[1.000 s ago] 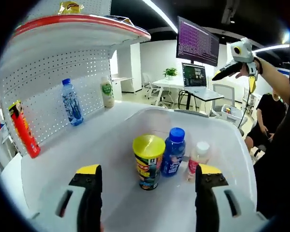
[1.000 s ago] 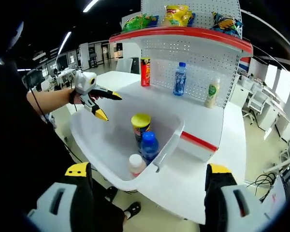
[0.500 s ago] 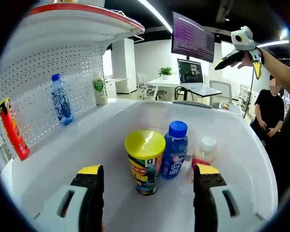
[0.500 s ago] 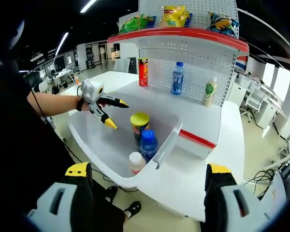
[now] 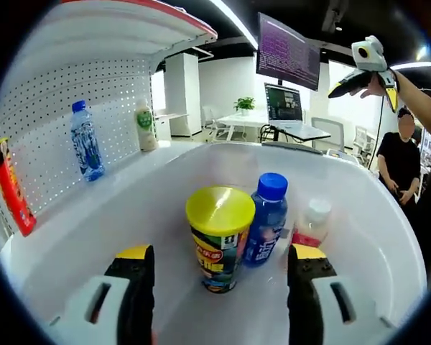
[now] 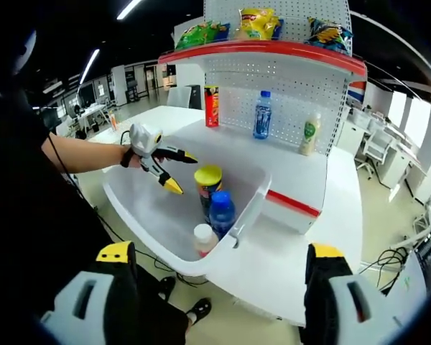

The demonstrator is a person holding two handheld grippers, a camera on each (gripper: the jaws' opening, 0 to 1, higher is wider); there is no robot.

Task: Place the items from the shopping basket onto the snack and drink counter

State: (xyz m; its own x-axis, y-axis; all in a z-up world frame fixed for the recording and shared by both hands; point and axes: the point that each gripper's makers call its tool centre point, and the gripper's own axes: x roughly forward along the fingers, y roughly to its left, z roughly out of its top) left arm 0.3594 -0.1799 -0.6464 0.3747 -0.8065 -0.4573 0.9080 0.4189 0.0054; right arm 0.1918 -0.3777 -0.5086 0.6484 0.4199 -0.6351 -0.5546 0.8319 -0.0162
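A white shopping basket (image 5: 93, 215) (image 6: 140, 208) holds three items upright: a yellow-lidded snack cup (image 5: 220, 237) (image 6: 207, 185), a blue-capped blue bottle (image 5: 266, 219) (image 6: 221, 213) and a small white-capped bottle (image 5: 311, 224) (image 6: 203, 238). My left gripper (image 5: 219, 269) is open inside the basket, its jaws on either side of the cup and a little short of it; the right gripper view shows it (image 6: 178, 171) beside the cup. My right gripper (image 6: 215, 269) hangs open, high above the basket's near corner; in the left gripper view it (image 5: 370, 68) is at upper right.
The white counter (image 6: 302, 180) carries a water bottle (image 6: 261, 115) (image 5: 85, 141), a pale drink bottle (image 6: 309, 136) (image 5: 145, 125) and a red chip can (image 6: 211, 106) (image 5: 10, 187) along a pegboard. Snack bags (image 6: 262, 21) lie on the red-edged shelf above. Desks and a seated person (image 5: 397, 154) are behind.
My left gripper has gone deeper into the basket toward the yellow-lidded cup, which looms larger. The right gripper has stayed up and open.
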